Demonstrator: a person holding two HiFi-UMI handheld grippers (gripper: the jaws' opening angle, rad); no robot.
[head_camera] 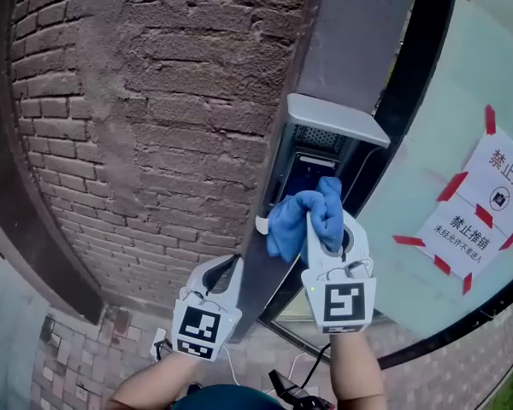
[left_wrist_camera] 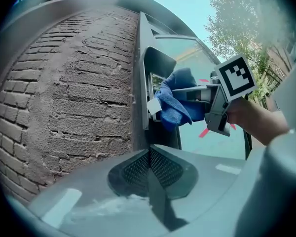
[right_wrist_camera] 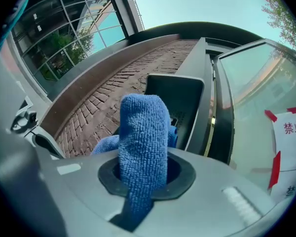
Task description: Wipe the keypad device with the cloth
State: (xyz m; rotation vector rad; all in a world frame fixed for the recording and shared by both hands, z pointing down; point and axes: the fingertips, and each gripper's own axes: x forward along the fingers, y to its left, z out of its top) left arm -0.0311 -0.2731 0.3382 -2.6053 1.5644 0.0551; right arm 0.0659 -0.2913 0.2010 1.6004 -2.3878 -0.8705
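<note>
My right gripper (head_camera: 327,222) is clenched on the cloth (head_camera: 301,216), which bunches against the lower face of the keypad (head_camera: 312,143). The keypad is mounted on the grey post (head_camera: 265,254) beside the brick wall (head_camera: 137,101). My left gripper (head_camera: 225,272) hangs lower beside the post, jaws pressed together on nothing. To wipe well, I'd grip firmly, press the cloth's loose fold flat on the panel, and stroke up under the hood. The hard jaw tips should stay off the screen.

the cloth (head_camera: 306,218) hides most of the face of the keypad device (head_camera: 332,120), and the sign (head_camera: 486,216) gets clipped by the right edge.
</note>
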